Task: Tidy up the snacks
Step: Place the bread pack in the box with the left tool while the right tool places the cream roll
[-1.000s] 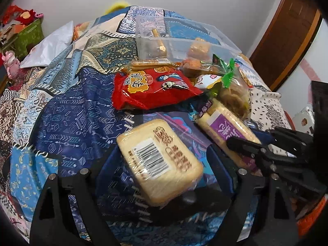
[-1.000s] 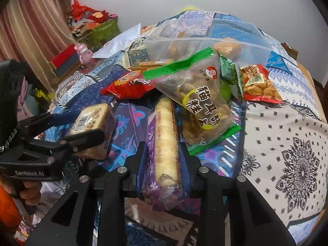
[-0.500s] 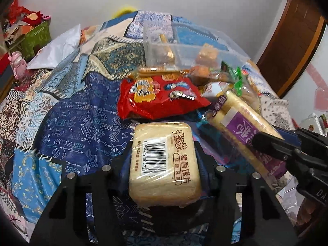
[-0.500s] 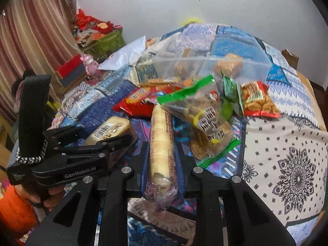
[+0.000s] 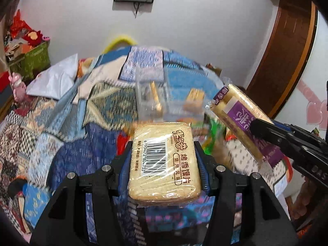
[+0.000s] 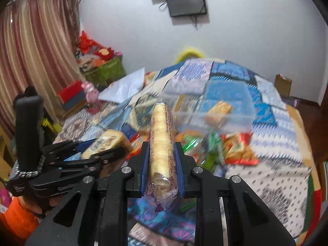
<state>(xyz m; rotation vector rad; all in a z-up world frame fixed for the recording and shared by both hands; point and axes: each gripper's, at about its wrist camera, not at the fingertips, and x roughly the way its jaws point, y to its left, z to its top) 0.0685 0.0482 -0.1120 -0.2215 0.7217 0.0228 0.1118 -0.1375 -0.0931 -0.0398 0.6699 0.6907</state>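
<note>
Your left hand-held gripper (image 5: 165, 162) is grasping the flat, plastic-wrapped tan bread block (image 5: 164, 162); your right hand-held gripper (image 6: 162, 164) is clenching the long purple-wrapped cracker roll (image 6: 162, 143) above the patchwork bed (image 6: 276, 160).

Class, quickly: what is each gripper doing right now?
Left gripper: shut on flat tan clear-wrapped biscuit pack.
Right gripper: shut on long purple-wrapped cracker roll.

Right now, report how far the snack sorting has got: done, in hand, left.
Done: a few snacks already sit in the clear plastic bin. In hand: the left tool grips a flat tan wrapped bread slice pack; the right tool grips a long purple-wrapped biscuit roll. Left: blurred red and green packets on the patterned quilt.
</note>
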